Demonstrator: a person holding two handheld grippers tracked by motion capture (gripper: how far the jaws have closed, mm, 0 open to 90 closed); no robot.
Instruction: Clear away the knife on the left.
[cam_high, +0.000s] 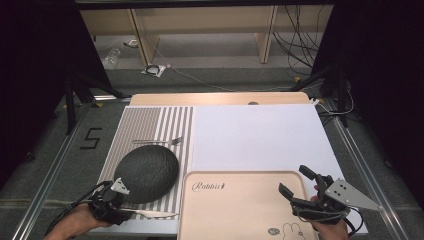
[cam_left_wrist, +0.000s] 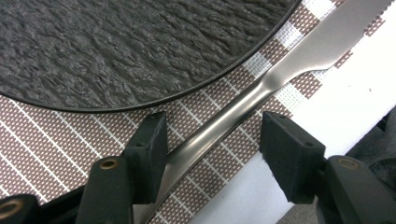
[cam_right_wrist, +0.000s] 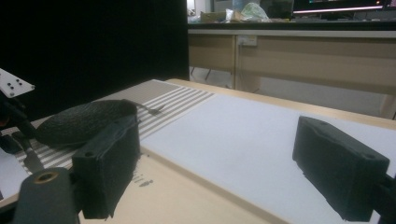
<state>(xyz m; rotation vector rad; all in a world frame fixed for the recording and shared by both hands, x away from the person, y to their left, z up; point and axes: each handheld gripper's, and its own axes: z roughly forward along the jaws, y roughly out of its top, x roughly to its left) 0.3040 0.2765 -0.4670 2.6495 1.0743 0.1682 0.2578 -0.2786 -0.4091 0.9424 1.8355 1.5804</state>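
A: From above, the left gripper (cam_high: 131, 212) sits at lower left, jaws hidden. Its own camera?

B: Jaws half open astride the knife (cam_left_wrist: 243, 109), not pressing; shiny steel, lying diagonally beside the dark plate (cam_left_wrist: 121, 42).

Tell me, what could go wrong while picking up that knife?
The knife lies flat on the striped mat, and the left gripper has its jaws either side of the thin handle, not yet pressing. They might slip off the smooth metal. One jaw stands close to the plate, so it could bump the rim. The blade also points toward the tray and could knock it when lifted.
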